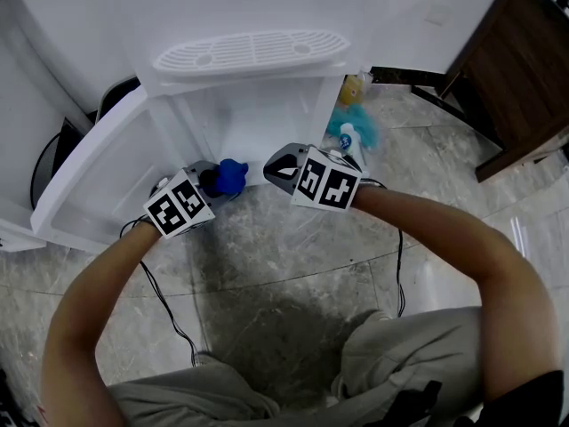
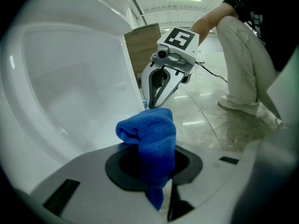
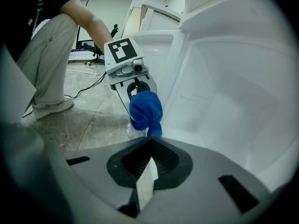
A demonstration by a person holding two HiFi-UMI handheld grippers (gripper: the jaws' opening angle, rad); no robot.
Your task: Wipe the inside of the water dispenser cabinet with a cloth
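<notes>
The white water dispenser stands in front of me with its lower cabinet open and the door swung out to the left. My left gripper is shut on a bunched blue cloth at the cabinet's threshold. In the left gripper view the cloth stands up from between the jaws, beside the white door panel. My right gripper hangs just right of the cloth, shut and holding nothing. The right gripper view shows the closed jaws, the cloth ahead and the cabinet's white inside.
A yellow and teal cleaning item with a small white bottle sits on the marble floor right of the dispenser. Dark wooden furniture stands at the far right. Black cables trail across the floor by my knees.
</notes>
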